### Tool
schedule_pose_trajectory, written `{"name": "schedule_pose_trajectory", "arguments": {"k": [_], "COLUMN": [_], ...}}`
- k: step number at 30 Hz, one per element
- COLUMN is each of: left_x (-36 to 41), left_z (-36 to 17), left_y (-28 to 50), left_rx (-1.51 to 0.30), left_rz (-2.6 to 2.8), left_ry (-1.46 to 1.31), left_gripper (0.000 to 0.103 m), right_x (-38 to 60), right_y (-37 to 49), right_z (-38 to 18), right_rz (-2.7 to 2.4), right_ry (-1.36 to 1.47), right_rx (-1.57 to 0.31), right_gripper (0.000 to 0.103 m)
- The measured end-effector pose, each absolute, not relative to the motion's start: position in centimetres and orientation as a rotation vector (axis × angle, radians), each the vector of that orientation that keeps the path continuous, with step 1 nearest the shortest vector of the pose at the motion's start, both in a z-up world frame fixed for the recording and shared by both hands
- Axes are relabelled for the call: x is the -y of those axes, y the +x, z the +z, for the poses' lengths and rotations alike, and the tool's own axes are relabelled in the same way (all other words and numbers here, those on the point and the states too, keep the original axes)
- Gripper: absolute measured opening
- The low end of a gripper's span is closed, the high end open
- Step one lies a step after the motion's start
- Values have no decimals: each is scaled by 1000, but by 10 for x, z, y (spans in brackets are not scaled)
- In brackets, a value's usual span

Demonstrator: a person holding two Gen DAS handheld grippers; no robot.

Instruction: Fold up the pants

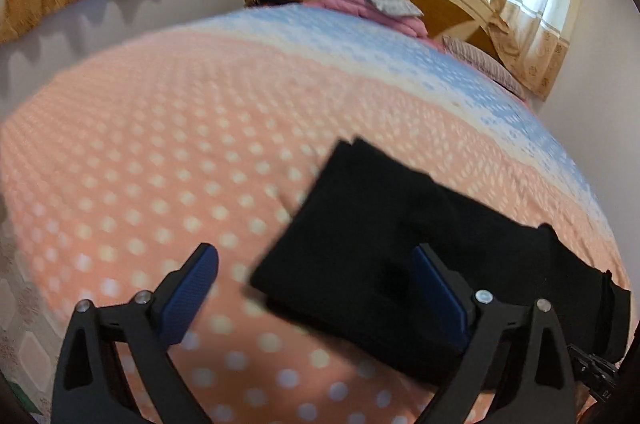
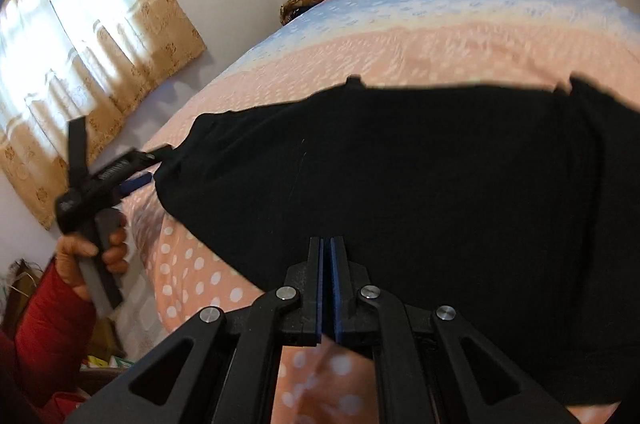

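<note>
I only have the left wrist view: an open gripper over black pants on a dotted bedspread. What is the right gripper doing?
Observer: The right gripper is shut, its tips over the near edge of the pants. I cannot tell whether any cloth is pinched.
Operator: And how does the left gripper sit against the pants from outside?
Observer: The left gripper is at the pants' left end, and a hand in a red sleeve holds its handle.
</note>
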State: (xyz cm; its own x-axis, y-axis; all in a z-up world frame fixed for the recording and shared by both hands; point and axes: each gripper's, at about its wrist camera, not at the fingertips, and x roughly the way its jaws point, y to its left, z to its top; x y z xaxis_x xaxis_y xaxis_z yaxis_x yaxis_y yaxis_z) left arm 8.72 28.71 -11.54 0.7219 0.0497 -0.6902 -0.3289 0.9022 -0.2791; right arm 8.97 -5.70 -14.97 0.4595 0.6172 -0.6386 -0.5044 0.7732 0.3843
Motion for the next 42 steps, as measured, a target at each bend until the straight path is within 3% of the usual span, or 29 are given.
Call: {"name": "schedule_pose_trajectory", "arguments": {"k": [2, 4, 6, 9, 17, 25, 32, 39, 40, 42], "left_x": [-282, -275, -272, -267, -238, -96, 32, 83, 84, 82], "left_z": [-118, -115, -112, -107, -48, 17, -20, -69, -72, -77], "left_y": [89, 89, 89, 90, 83, 82, 81, 68, 66, 64], "left_rx": [-721, -721, -721, -722, -584, -426, -507, -541, -546, -567], "left_rz": [238, 230, 200, 153, 54, -369, -660, -670, -667, -671], "left_ry": [-381, -351, -351, -344, -285, -117, 2, 225, 252, 278], "left_gripper": [93, 73, 44, 28, 26, 26, 26, 29, 33, 37], "right_x": [55, 60, 65, 67, 83, 198, 292, 307, 305, 299], "right_y": [90, 92, 94, 94, 93, 81, 55, 57, 60, 64], "right_z": [-149, -151, -153, -154, -142, -101, -114, -125, -125, -124], "right_rz": [693, 695, 695, 696, 699, 471, 300, 422, 447, 484], "right_ry": [131, 163, 204, 225, 311, 496, 655, 830, 842, 850], "right_rx": [-848, -856, -866, -870, -863, -695, -654, -655, -658, -667], "right_gripper": [4, 4, 4, 4, 4, 4, 4, 5, 8, 44]}}
